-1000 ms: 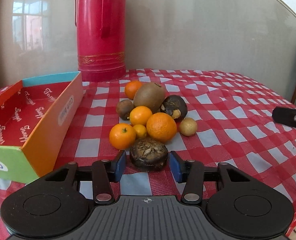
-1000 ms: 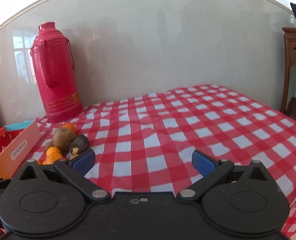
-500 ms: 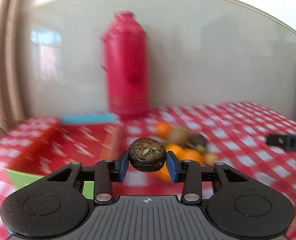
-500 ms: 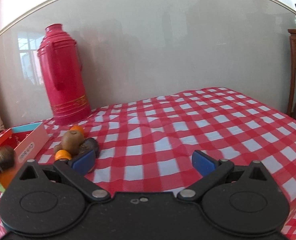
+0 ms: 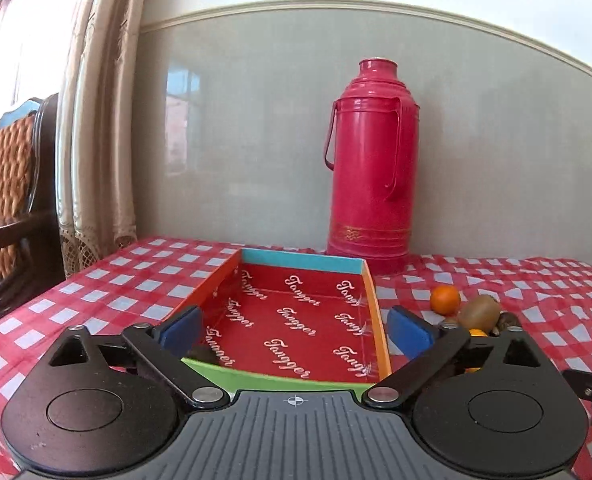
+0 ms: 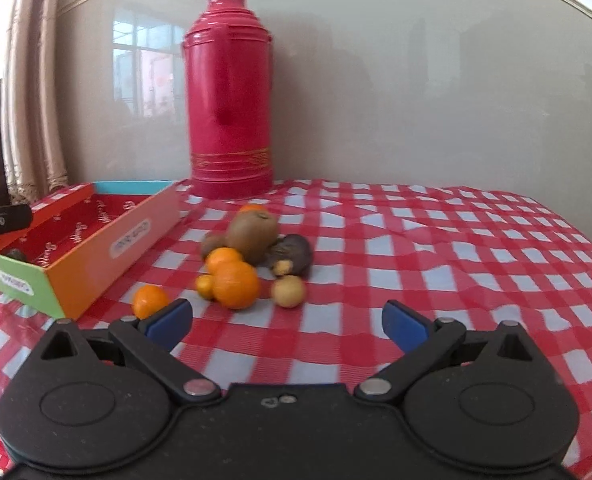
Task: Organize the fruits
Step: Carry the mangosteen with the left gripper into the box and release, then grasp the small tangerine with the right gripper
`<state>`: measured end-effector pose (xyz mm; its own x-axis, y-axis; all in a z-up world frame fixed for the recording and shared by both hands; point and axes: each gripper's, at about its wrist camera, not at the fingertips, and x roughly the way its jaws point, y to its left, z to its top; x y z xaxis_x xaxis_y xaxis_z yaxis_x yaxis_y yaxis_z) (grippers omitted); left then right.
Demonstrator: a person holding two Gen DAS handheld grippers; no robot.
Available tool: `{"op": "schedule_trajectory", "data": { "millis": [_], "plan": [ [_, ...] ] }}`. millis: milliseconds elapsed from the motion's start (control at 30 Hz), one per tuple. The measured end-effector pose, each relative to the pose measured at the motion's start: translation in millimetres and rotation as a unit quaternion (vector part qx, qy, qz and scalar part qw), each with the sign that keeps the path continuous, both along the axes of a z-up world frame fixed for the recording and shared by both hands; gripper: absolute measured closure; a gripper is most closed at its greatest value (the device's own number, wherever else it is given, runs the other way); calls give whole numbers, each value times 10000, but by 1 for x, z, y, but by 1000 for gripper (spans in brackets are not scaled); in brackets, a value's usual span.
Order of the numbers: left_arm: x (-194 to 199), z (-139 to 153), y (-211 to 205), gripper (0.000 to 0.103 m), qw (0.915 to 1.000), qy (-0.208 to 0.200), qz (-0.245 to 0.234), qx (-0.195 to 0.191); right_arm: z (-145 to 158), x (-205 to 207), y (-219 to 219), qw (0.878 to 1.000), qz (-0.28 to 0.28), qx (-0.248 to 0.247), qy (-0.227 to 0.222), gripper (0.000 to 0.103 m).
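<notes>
At far left, we hold the left tongs [image 5: 293, 330] over the near end of the box [image 5: 370, 304]; their jaws have just been opening and now stand wide with nothing between them. The dark wrinkled fruit [image 5: 203, 354] lies inside the box by its near wall, so we judge the drop complete. To finish this step well, we lift clear without clipping the green wall. Moving right, the fruit pile [image 6: 247, 256] sits on the bench [image 6: 436, 248] beside the box. We keep the right tongs [image 6: 287, 322] wide and empty, and should approach the nearest orange [image 6: 149, 300] low and centred.
</notes>
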<state>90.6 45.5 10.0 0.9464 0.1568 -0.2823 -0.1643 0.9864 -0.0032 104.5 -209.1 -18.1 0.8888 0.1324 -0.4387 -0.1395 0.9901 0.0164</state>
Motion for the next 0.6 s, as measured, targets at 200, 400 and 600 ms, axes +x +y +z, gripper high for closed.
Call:
{"op": "schedule_trajectory", "data": {
  "millis": [200, 400, 600],
  "plan": [
    [-13, -2, 15, 0, 9998, 113, 63, 156, -3, 1, 35, 9988, 449, -198, 89, 15],
    [-22, -6, 41, 0, 9994, 209, 215, 162, -5, 8, 68, 9960, 762, -435, 176, 31],
    [-30, -10, 69, 0, 9986, 278, 421, 152, -8, 23, 86, 9962, 692, -454, 262, 47]
  ]
}}
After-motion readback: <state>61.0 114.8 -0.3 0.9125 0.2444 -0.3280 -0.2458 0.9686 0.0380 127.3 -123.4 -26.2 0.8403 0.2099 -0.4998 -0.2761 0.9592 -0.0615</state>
